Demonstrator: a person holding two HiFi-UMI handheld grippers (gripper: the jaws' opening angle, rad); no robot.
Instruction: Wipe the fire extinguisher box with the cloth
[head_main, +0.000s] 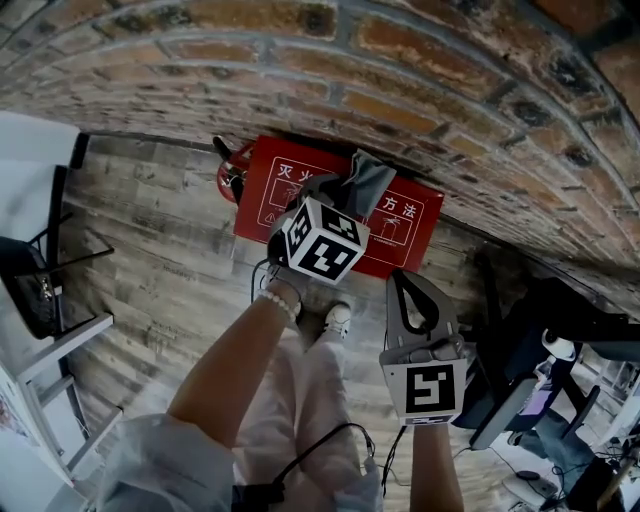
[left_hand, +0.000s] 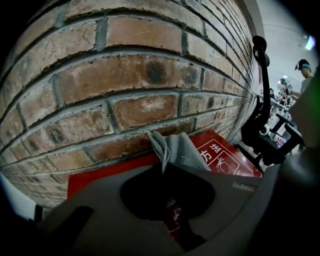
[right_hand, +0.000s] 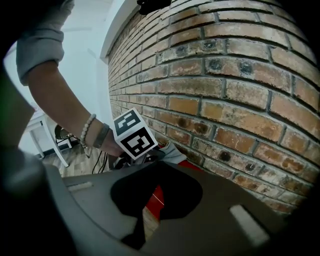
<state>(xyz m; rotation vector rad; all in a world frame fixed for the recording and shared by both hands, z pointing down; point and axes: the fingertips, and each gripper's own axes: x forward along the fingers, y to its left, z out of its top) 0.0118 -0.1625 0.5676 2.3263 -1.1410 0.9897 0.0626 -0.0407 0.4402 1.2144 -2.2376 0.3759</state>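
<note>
Brick wall (head_main: 420, 110) backs the fire extinguisher box (head_main: 268, 195), long axis along it; the left gripper (head_main: 338, 195) pinches the cloth (head_main: 368, 175) over its top, while the right gripper (head_main: 402, 280) hangs closed, empty and farther off.

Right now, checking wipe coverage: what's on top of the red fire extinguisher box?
Grey cloth, pinched by the left gripper, near the brick wall; the box beneath them is hidden.

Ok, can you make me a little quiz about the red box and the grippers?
1. True or false: the left gripper holds the grey cloth.
2. What colour is the fire extinguisher box? A blue, B red, C green.
3. Fill in: behind the box is a ___ wall.
Key: 1 true; 2 B; 3 brick.
</note>
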